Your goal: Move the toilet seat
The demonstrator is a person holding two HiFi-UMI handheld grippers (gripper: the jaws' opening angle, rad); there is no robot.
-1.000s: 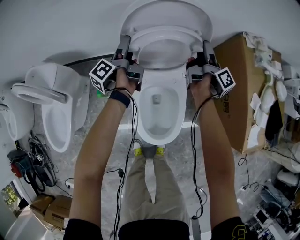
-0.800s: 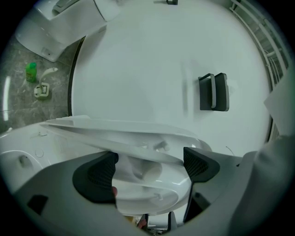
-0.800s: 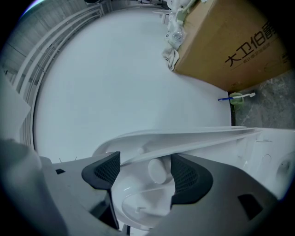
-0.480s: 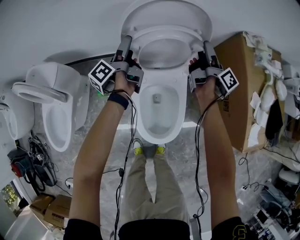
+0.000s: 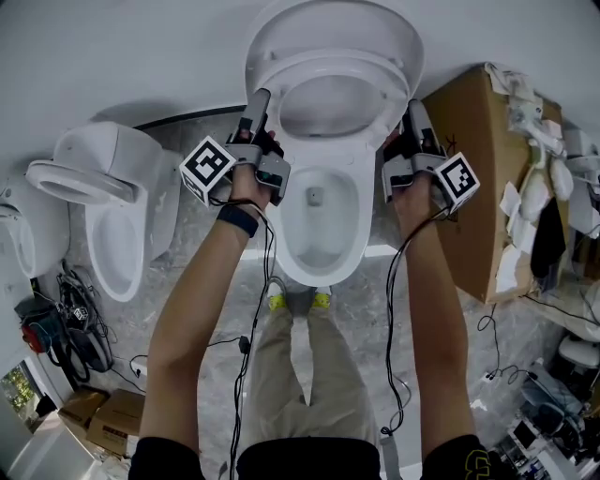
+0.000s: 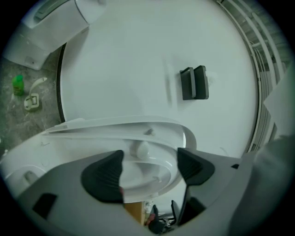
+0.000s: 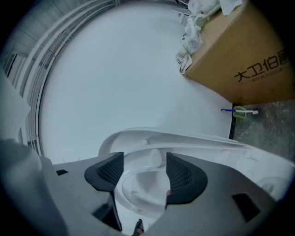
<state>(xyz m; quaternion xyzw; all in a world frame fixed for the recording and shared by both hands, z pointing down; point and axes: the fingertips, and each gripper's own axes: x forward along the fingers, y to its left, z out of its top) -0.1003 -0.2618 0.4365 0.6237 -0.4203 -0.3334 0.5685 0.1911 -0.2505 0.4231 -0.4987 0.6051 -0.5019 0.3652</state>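
The white toilet seat (image 5: pixel 291 70) stands tipped up close against its raised lid (image 5: pixel 333 19), above the open bowl (image 5: pixel 319 225). My left gripper (image 5: pixel 260 98) is at the seat's left edge and my right gripper (image 5: pixel 412 108) at its right edge, both pointing level. In the left gripper view the seat's rim (image 6: pixel 152 159) lies between the dark pads (image 6: pixel 103 177), and the jaws have just been closing a little. The right gripper view shows the rim (image 7: pixel 143 177) between the pads (image 7: pixel 182 177) too, jaws likewise closing. On neither side do I see the pads pressing on it.
A second toilet (image 5: pixel 103 216) stands to the left and a tall cardboard box (image 5: pixel 487 169) close on the right. Cables and gear (image 5: pixel 70 328) lie on the floor at the lower left. The person's feet (image 5: pixel 295 300) are in front of the bowl. A wall is behind the lid.
The seat has tipped further up toward the lid. Both grippers have risen a little along its edges, and the right one has shifted slightly outward.
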